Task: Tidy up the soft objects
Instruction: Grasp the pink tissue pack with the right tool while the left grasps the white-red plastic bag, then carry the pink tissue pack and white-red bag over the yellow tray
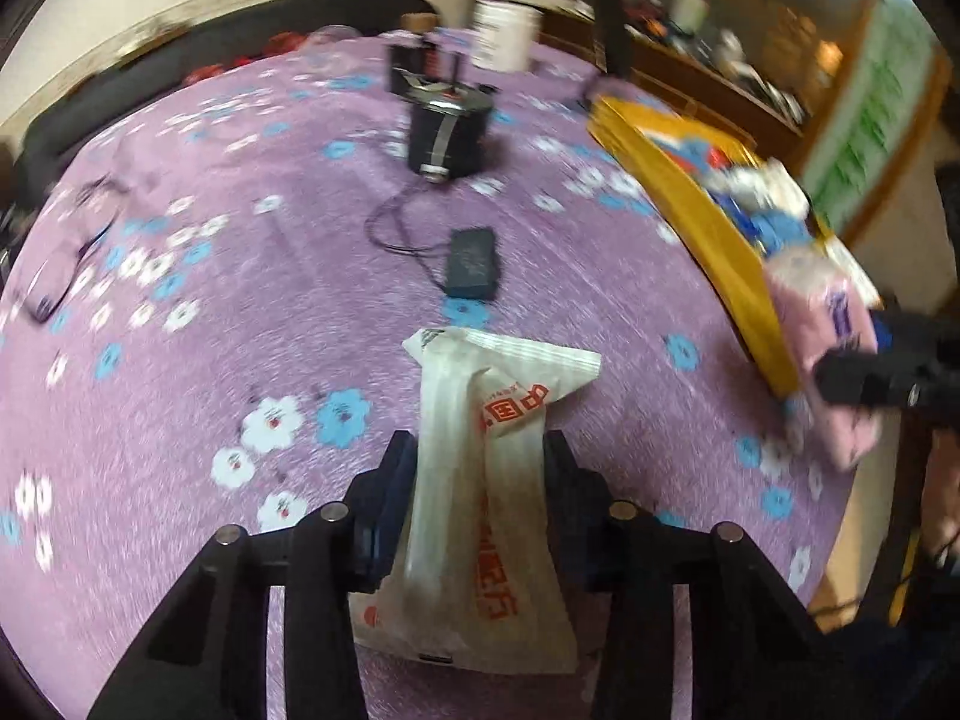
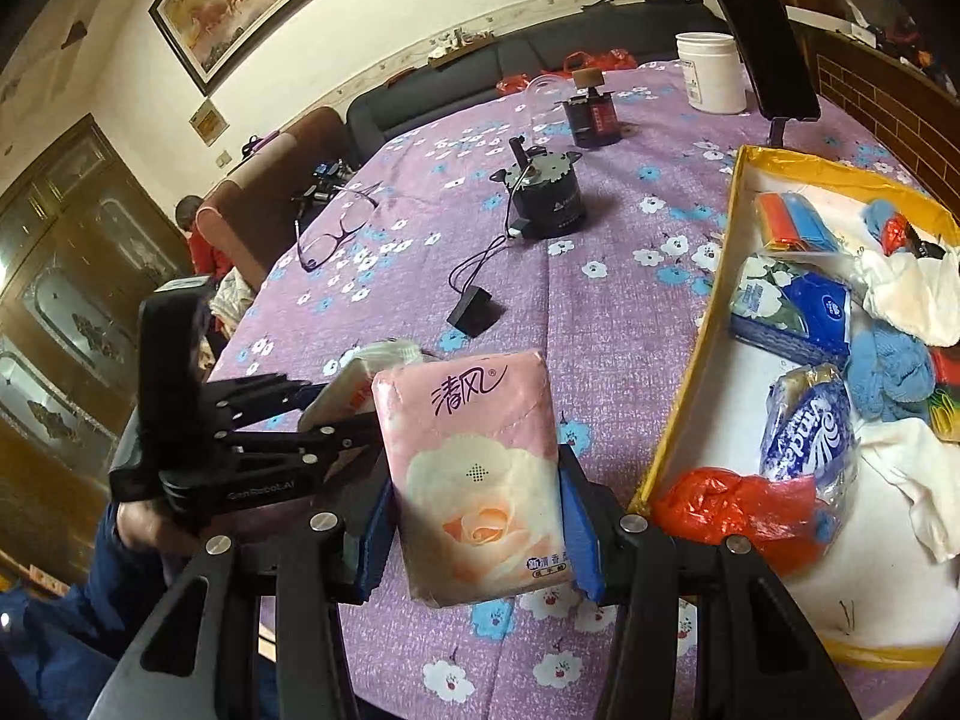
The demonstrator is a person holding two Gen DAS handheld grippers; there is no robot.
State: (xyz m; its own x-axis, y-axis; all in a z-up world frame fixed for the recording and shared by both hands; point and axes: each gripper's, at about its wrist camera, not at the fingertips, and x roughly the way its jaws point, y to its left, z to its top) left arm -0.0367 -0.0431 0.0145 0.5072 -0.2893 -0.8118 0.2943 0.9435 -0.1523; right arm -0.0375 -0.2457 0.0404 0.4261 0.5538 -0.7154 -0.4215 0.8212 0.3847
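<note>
Left wrist view: at bottom centre the left tool (image 1: pixel 480 450) pinches a crinkly white wet-wipe pack (image 1: pixel 480 480) with red print, above the purple floral desk (image 1: pixel 240 300).

Right wrist view: at lower centre the right tool (image 2: pixel 477 516) clamps a soft pink tissue pack (image 2: pixel 474 468), just left of the yellow cardboard box (image 2: pixel 690 396).

A table (image 2: pixel 600 324) under a purple cloth printed with white and blue flowers carries a dark round device (image 2: pixel 549 198), whose thin black cable runs to a small black box (image 2: pixel 474 311) lying nearer. A pair of glasses (image 2: pixel 336 231) lies toward the table's left edge, and at the far side stand a white tub (image 2: pixel 711 72), a small dark box-shaped item topped by a cork-like knob (image 2: pixel 591 111), and a black phone on a stand (image 2: pixel 765 42). A framed painting (image 2: pixel 252 0) hangs on the wall above a dark sofa (image 2: pixel 510 75).
</note>
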